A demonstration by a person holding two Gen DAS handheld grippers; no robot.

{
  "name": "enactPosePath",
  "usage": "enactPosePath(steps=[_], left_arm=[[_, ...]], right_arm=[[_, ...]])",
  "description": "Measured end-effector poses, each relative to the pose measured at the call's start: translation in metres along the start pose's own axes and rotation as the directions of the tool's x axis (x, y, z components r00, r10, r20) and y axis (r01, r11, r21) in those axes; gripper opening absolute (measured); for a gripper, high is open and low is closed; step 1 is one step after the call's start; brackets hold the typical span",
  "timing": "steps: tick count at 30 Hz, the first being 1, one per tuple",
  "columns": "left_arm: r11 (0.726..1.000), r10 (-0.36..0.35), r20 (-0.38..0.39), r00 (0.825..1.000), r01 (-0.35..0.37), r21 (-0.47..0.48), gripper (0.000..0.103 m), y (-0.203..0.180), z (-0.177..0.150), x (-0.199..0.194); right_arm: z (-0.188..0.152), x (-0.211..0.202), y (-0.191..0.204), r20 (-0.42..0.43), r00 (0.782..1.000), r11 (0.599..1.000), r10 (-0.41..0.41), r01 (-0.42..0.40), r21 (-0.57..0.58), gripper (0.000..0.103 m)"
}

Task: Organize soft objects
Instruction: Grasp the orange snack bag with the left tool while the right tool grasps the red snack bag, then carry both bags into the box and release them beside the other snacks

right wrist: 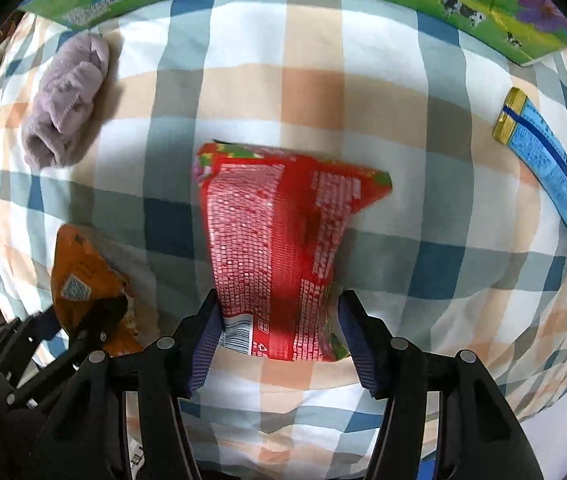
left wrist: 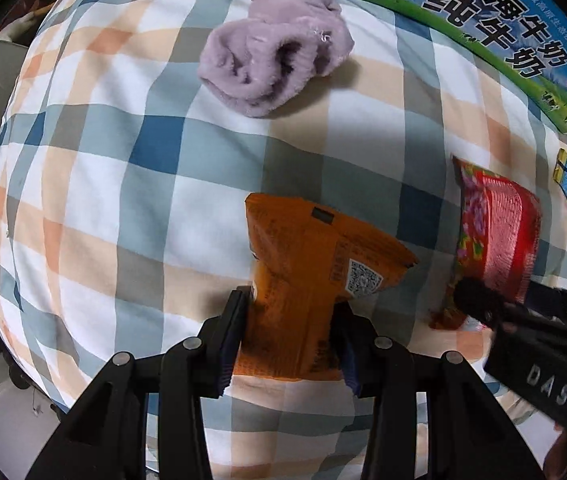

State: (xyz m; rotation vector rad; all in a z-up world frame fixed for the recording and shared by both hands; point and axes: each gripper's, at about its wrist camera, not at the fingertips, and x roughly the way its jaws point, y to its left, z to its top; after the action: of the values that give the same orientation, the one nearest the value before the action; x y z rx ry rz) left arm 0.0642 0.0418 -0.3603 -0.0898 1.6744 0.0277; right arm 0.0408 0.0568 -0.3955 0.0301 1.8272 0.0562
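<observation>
My left gripper (left wrist: 293,304) is shut on an orange snack packet (left wrist: 311,264) and squeezes its lower part above the checked cloth. My right gripper (right wrist: 277,304) is shut on a red snack packet (right wrist: 275,240), with the jaws against both its sides. The red packet also shows at the right of the left wrist view (left wrist: 495,240), and the orange packet shows at the left of the right wrist view (right wrist: 83,276). A crumpled lilac fleece cloth (left wrist: 271,48) lies farther away; in the right wrist view it lies at the far left (right wrist: 63,104).
The surface is a soft checked blue, orange and white cloth (left wrist: 103,184). A green and blue milk carton box (left wrist: 495,24) stands along the far edge. A long blue packet with a gold end (right wrist: 547,160) lies at the right. The cloth's left edge drops off to the floor.
</observation>
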Motion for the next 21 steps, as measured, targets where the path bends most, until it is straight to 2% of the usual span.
enactPosePath(steps=[1,2,3,4,5,6,7,8,10,14,17,19,20,21], left_arm=[[1.000,-0.001,-0.002,1.000,0.001,-0.001,0.040,-0.001,-0.001,0.001],[1.000,-0.003,-0.005,1.000,0.003,-0.004,0.040,-0.002,-0.002,0.002],[1.000,-0.004,-0.006,1.000,0.004,-0.005,0.040,-0.001,0.000,0.005],[1.000,-0.007,-0.009,1.000,0.007,-0.005,0.042,0.001,0.003,0.009],[1.000,-0.006,-0.014,1.000,0.006,-0.001,0.042,0.004,0.006,0.015],[1.000,-0.002,-0.021,1.000,0.002,0.011,0.045,0.005,0.005,0.025],[1.000,0.006,-0.024,1.000,-0.005,0.019,0.045,0.003,0.008,0.026],[1.000,0.012,-0.024,1.000,-0.012,0.023,0.045,0.004,0.009,0.028],[0.999,0.029,-0.016,0.999,-0.028,0.038,0.045,-0.002,0.008,0.033],[0.996,0.044,0.010,0.999,-0.045,0.071,0.044,-0.015,0.002,0.034],[0.998,0.029,0.032,0.999,-0.030,0.055,0.040,-0.017,-0.005,0.028],[0.999,0.011,0.051,0.999,-0.013,0.043,0.037,-0.017,-0.010,0.020],[0.999,0.003,0.061,0.998,-0.005,0.040,0.037,-0.018,-0.012,0.015],[0.999,-0.007,0.074,0.997,0.005,0.036,0.037,-0.020,-0.015,0.009]], right_arm=[[0.018,0.007,-0.016,-0.006,1.000,1.000,-0.011,0.011,-0.014,0.054],[0.018,-0.008,-0.041,-0.010,1.000,0.999,-0.027,0.027,-0.033,0.054],[0.005,-0.009,-0.045,-0.010,0.999,0.997,-0.052,0.051,-0.052,0.054],[-0.022,-0.009,-0.051,-0.011,0.998,0.996,-0.065,0.064,-0.066,0.054],[-0.031,-0.008,-0.052,-0.011,0.998,0.995,-0.066,0.065,-0.070,0.054],[-0.056,-0.009,-0.065,-0.002,0.999,0.997,-0.051,0.051,-0.056,0.054],[-0.062,-0.008,-0.066,0.012,0.999,0.998,-0.044,0.045,-0.044,0.055],[-0.045,-0.003,-0.069,0.023,0.999,0.998,-0.043,0.044,-0.034,0.055],[-0.054,0.000,-0.069,0.050,0.998,0.999,-0.031,0.032,-0.005,0.055],[-0.086,0.007,-0.074,0.077,0.997,0.999,-0.031,0.027,0.042,0.054],[-0.104,0.006,-0.072,0.099,0.994,0.999,-0.037,0.033,0.038,0.051],[-0.126,-0.009,-0.081,0.106,0.994,0.999,-0.025,0.021,0.038,0.050],[-0.110,-0.024,-0.077,0.108,0.994,0.999,-0.017,0.013,0.038,0.050],[-0.112,-0.029,-0.082,0.114,0.993,0.999,-0.010,0.005,0.039,0.049]])
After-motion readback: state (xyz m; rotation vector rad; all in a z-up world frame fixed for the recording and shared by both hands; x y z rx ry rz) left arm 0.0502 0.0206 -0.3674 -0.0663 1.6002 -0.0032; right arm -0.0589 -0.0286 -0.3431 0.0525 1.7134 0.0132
